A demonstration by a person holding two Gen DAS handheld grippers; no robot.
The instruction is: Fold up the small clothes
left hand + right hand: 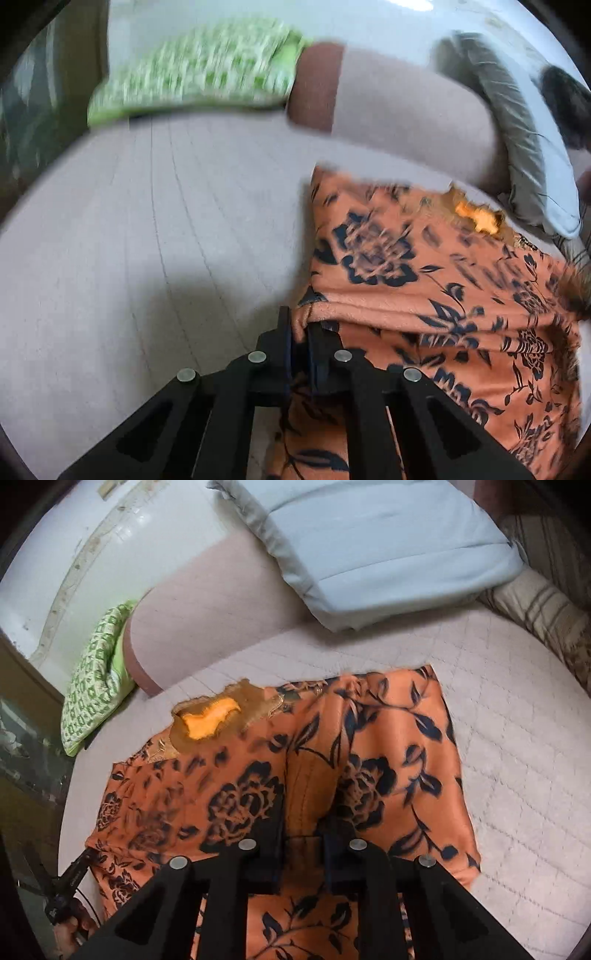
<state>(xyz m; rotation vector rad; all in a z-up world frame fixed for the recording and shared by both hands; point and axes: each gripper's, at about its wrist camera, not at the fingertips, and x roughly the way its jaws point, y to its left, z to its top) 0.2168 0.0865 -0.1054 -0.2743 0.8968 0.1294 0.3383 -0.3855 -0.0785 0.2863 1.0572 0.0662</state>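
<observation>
Garment [258, 775]: orange floral, spread on the quilted bed [517, 738] | left gripper [301, 332]: clamped on a bunched edge | right gripper [303, 834]: pinched on a raised ridge of cloth | handling: judged light, limp, slippery; best taken at hems and corners

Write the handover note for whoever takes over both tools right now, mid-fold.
Left tool: shut on the near-left edge of the orange floral garment.
Right tool: shut on a raised ridge of the same garment, mid-cloth.
Garment lies spread on the quilted bed cover, neckline away from you; green patterned pillow and pale blue pillow beyond.
Done: both grips taken.
Left: no finished fold is visible; make the folds, then flatten.
</observation>
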